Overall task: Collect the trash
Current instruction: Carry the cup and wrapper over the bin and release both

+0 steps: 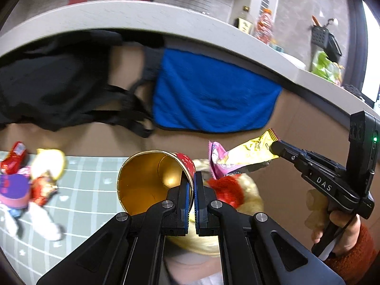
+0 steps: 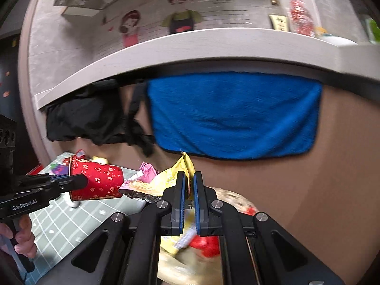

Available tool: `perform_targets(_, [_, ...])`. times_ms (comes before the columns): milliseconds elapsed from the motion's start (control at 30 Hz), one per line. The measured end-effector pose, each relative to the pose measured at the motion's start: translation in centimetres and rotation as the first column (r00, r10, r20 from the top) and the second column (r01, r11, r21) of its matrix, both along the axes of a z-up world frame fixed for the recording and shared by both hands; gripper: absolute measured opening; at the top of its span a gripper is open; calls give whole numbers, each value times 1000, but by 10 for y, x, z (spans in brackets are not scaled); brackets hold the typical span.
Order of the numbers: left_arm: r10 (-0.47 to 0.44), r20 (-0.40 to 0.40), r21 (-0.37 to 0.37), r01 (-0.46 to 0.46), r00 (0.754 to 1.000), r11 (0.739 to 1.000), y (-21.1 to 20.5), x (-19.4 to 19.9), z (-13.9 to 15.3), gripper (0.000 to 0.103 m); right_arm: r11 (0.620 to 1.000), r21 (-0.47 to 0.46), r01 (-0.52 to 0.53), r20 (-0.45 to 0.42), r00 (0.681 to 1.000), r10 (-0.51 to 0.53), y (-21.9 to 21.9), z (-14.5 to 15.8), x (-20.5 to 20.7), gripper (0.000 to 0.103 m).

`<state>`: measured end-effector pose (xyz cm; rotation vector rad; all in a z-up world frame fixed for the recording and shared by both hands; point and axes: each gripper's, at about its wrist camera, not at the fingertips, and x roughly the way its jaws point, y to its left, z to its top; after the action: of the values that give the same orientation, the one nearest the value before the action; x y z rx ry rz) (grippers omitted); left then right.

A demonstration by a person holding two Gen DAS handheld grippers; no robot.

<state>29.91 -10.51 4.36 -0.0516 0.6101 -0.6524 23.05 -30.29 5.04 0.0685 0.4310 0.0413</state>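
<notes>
My left gripper [image 1: 192,178] is shut on the rim of a red paper cup [image 1: 152,178] with a gold inside, held on its side in the air; the cup also shows in the right wrist view [image 2: 96,181]. My right gripper [image 2: 188,180] is shut on a yellow snack wrapper [image 2: 163,180] with a pink wrapper [image 2: 146,169] hanging beside it. In the left wrist view the right gripper [image 1: 273,147] holds the yellow wrapper [image 1: 249,152] just right of the cup. Both hover over a container of mixed trash [image 1: 228,190].
A blue towel [image 1: 213,92] and black cloth [image 1: 54,85] hang from a grey counter edge [image 1: 142,16]. A green grid mat [image 1: 78,190] on the floor holds colourful wrappers [image 1: 28,180]. Bottles and a green bag [image 1: 325,67] stand on the counter.
</notes>
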Motion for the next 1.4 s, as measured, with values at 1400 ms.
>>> perform_targets(1400, [-165, -474, -20, 177, 865, 984, -91, 95, -120, 18, 997, 21, 78, -286, 956, -69, -63, -117, 66, 7])
